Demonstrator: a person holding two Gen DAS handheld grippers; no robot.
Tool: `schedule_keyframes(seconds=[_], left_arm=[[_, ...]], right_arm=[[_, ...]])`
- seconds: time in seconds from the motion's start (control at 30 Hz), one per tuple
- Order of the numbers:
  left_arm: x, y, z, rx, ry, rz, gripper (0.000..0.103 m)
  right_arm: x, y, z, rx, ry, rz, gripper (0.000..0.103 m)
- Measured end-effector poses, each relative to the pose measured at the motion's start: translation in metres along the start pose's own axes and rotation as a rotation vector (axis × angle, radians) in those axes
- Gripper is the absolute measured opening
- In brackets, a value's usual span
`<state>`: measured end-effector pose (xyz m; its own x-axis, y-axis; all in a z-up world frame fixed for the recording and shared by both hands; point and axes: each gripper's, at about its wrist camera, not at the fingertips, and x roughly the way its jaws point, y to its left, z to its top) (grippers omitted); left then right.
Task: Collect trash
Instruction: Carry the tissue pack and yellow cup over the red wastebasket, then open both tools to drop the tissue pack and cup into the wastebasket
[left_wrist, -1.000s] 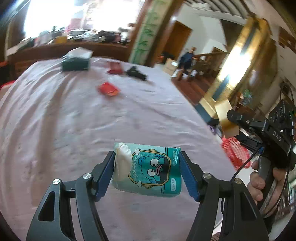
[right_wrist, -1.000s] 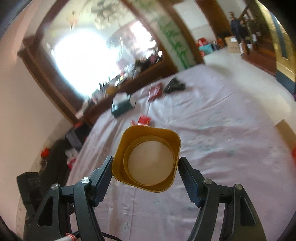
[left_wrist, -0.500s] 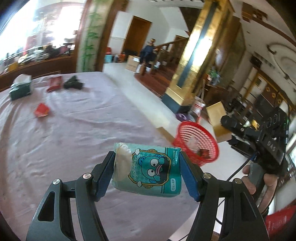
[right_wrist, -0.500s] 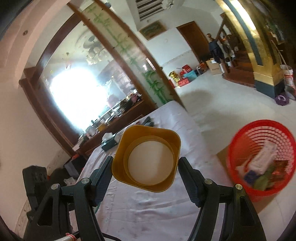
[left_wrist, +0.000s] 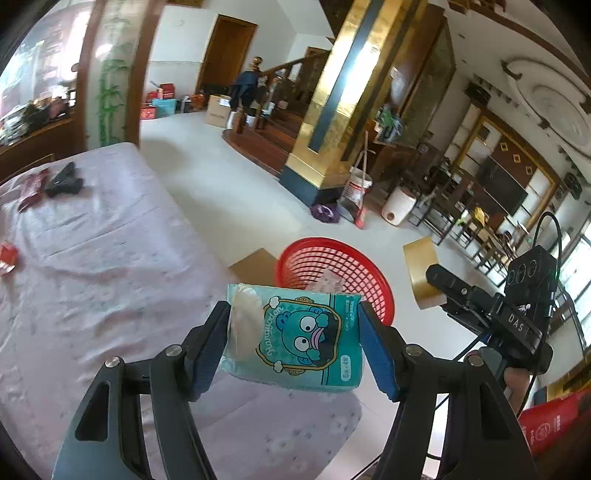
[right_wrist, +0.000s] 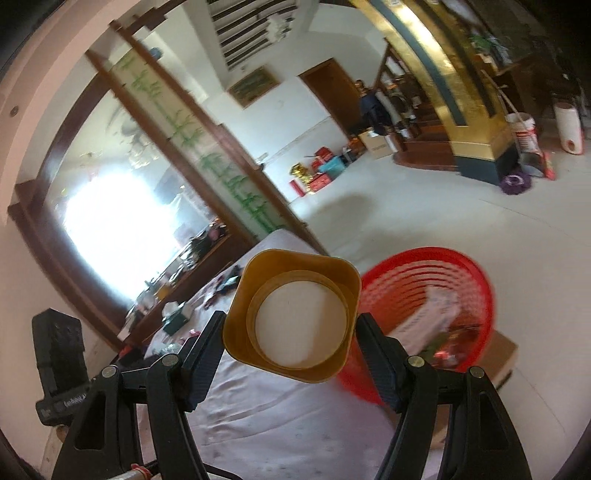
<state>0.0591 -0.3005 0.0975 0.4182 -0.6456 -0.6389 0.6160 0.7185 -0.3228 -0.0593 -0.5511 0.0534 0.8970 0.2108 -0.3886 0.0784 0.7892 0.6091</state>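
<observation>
My left gripper (left_wrist: 293, 341) is shut on a teal tissue pack (left_wrist: 295, 341) with a cartoon face, held over the table's corner, just short of the red mesh basket (left_wrist: 334, 273) on the floor. My right gripper (right_wrist: 290, 323) is shut on a yellow square cup (right_wrist: 291, 317) with a white inside, held left of the same red basket (right_wrist: 436, 302), which holds several pieces of trash. The right gripper with its cup (left_wrist: 424, 275) also shows in the left wrist view, beyond the basket.
The table has a lilac cloth (left_wrist: 92, 280). On it lie a red wrapper (left_wrist: 7, 256), a dark red packet (left_wrist: 31, 186), a black object (left_wrist: 64, 181) and a green tissue box (right_wrist: 175, 317). A flat cardboard piece (left_wrist: 255, 266) lies under the basket. A gold pillar (left_wrist: 332, 110) stands behind.
Both grippers have swung right from over the table toward the red basket, still holding the tissue pack and the cup. The basket now sits close behind both items.
</observation>
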Motion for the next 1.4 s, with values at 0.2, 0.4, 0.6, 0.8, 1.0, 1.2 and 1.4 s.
schedule_keyframes(seconds=[0.2,0.4,0.6,0.8,1.0,1.2,1.4], left_arm=[[0.057,-0.025,0.013,0.031,0.067,-0.068,0.067],[0.123,-0.042,0.019,0.049,0.141,-0.085,0.067],[0.171,-0.048,0.006,0.08,0.226,-0.05,0.067],[0.185,-0.045,-0.002,0.067,0.272,-0.054,0.07],[0.171,-0.046,-0.002,0.064,0.265,-0.076,0.08],[0.138,-0.038,0.0,0.055,0.197,-0.075,0.087],[0.077,-0.02,-0.001,0.032,0.105,-0.043,0.087]], right_arm=[[0.001,-0.038,0.012,0.072,0.0,-0.028,0.075],[0.018,-0.075,0.023,0.16,0.033,0.0,0.075],[0.043,-0.097,0.034,0.207,0.089,0.007,0.076],[0.058,-0.103,0.037,0.231,0.116,-0.009,0.083],[0.044,-0.092,0.036,0.233,0.088,0.012,0.083],[0.025,-0.073,0.035,0.222,0.05,0.04,0.083],[0.015,-0.034,0.029,0.181,0.038,0.069,0.083]])
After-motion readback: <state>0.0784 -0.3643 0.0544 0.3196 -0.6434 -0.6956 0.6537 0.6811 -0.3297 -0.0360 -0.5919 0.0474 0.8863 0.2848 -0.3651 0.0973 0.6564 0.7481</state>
